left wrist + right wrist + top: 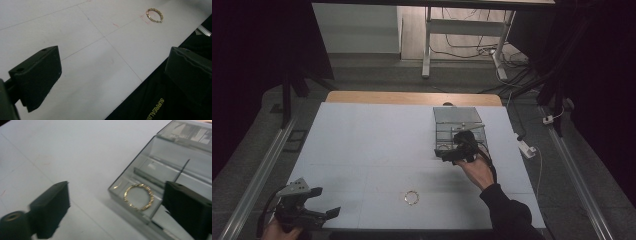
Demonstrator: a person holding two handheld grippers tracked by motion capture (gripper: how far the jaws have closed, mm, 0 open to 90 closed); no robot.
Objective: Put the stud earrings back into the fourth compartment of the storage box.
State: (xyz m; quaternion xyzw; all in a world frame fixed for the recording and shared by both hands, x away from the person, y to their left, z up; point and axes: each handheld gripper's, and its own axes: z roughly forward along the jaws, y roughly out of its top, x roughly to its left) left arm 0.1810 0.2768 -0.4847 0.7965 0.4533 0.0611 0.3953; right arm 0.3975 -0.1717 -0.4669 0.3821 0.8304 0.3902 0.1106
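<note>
A clear plastic box with several compartments stands at the back right of the white table. A gold bracelet lies flat in its near corner compartment, close to the box wall. My right gripper hovers at the box's near left corner. In the right gripper view it is open and the jaws stand apart with nothing held; the bracelet lies beyond them. A second gold bracelet lies on the table near the front edge. My left gripper rests open at the front left, and its view shows that bracelet far ahead.
The white table top has a wooden strip along its far edge. A white power strip and cables lie on the floor to the right. Metal rails run along both sides. A dark garment with yellow lettering hangs past the front edge.
</note>
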